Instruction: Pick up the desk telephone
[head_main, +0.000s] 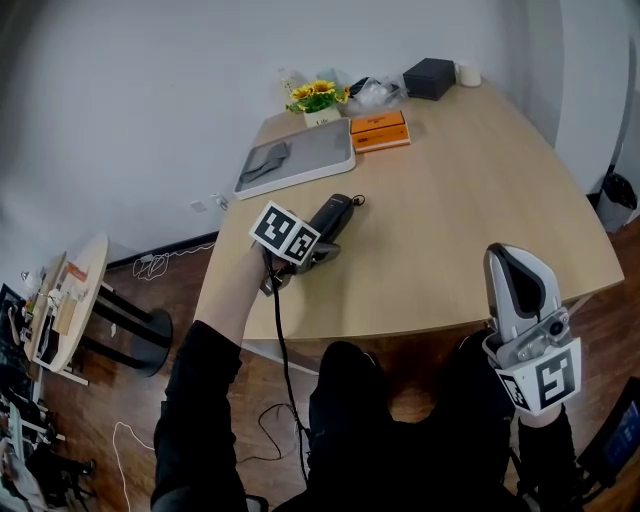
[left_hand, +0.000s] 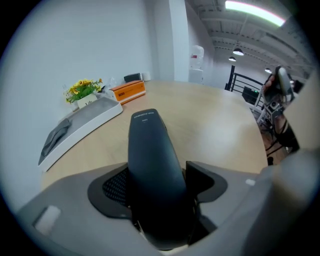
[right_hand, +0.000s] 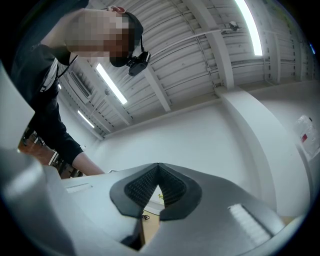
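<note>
A black telephone handset (head_main: 337, 215) lies on the wooden desk (head_main: 470, 200) near its front left edge, and a dark cord (head_main: 281, 350) hangs from it toward the floor. My left gripper (head_main: 316, 250) points down at the handset's near end. In the left gripper view the handset (left_hand: 149, 160) fills the gap between the pads, and the left gripper (left_hand: 156, 186) is shut on its sides. My right gripper (head_main: 518, 265) stands off the desk's front right edge, pointing upward. Its tips meet in the right gripper view (right_hand: 158, 168), with nothing held.
A white tray (head_main: 300, 160) with a grey cloth sits behind the handset. Behind the tray are orange boxes (head_main: 379, 131), a pot of yellow flowers (head_main: 318, 97) and a black box (head_main: 430, 77). A round side table (head_main: 75, 295) stands on the floor to the left.
</note>
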